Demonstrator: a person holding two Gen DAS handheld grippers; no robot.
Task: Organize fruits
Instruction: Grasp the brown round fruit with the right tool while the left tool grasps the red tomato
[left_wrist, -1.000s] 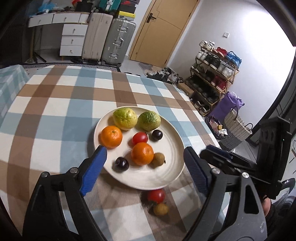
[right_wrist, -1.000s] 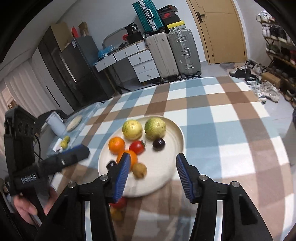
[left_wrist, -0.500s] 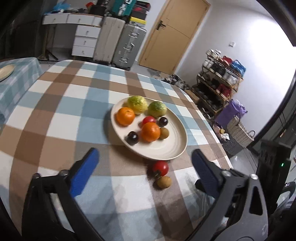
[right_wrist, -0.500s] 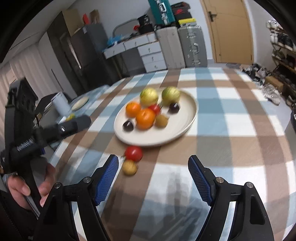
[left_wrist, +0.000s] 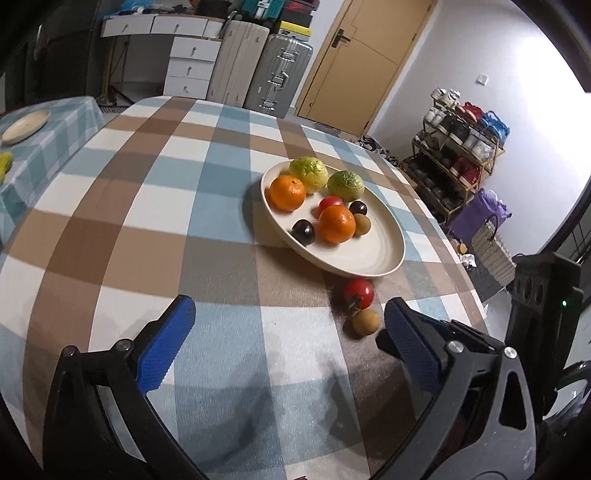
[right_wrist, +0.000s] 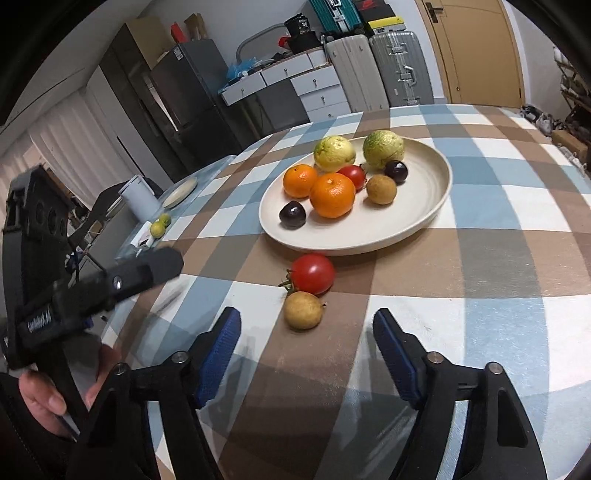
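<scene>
Fruits (right_wrist: 332, 194) lie mostly on the cream plate (right_wrist: 424, 225), ahead of both hand-held grippers on the checked desk (right_wrist: 498, 258); a red tomato (right_wrist: 314, 273) and a small brown fruit (right_wrist: 303, 309) touch each other on the cloth just short of the plate rim, directly ahead of the right hand-held gripper (right_wrist: 306, 350). Writing: white lettering runs along the left hand-held gripper (left_wrist: 290, 338) body in the right wrist view, too blurred to read. Left unit: jaws spread to full width, released, nothing between the blue pads; the two loose fruits sit just inside its right finger. Right unit: jaws have just been closing slightly, remain apart, released, gripping nothing
</scene>
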